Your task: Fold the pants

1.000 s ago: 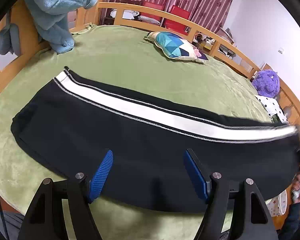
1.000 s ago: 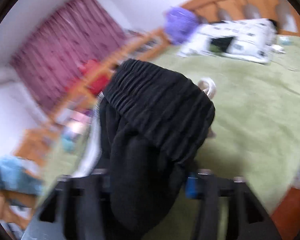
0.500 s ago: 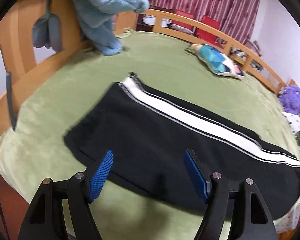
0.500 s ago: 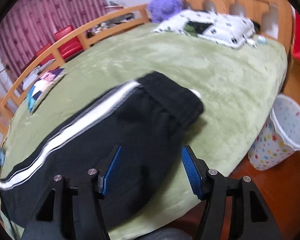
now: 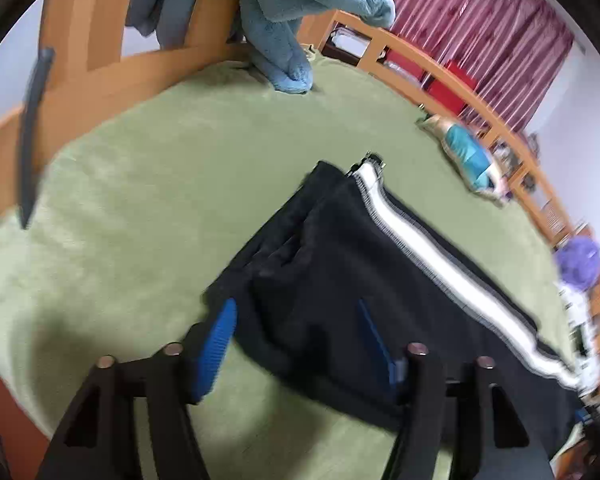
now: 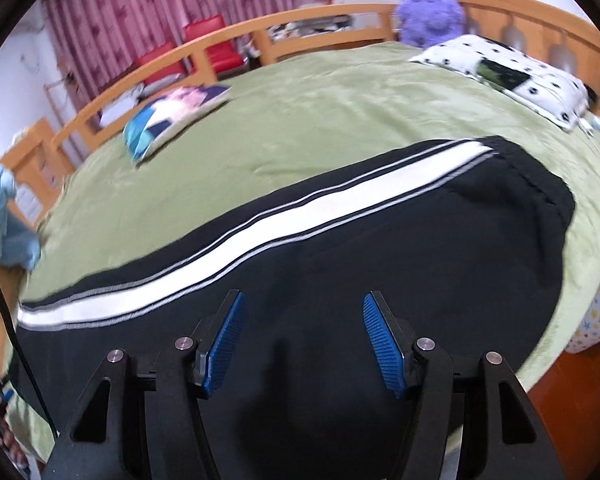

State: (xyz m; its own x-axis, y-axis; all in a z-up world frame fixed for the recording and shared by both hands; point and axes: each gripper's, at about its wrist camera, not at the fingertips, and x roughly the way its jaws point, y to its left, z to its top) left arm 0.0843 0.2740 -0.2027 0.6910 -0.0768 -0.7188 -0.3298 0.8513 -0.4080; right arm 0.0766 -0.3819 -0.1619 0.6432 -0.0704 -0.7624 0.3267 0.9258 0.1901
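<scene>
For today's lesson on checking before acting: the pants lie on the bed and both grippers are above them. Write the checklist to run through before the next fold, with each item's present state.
1. Pants lie full length on the green blanket: ok.
2. Legs stacked, white stripe on top: ok.
3. Cuff end smooth: not ok, it is rumpled.
4. Left gripper jaws have just been closing around the cuff edge; grip: cannot tell.
5. Right gripper open, holding nothing: ok.
6. Pillow apart from the pants: ok.

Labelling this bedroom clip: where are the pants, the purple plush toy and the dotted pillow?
pants (image 6: 380,248), right wrist view, black cloth below the stripe
purple plush toy (image 6: 430,14), right wrist view, body
dotted pillow (image 6: 548,88), right wrist view, top face
</scene>
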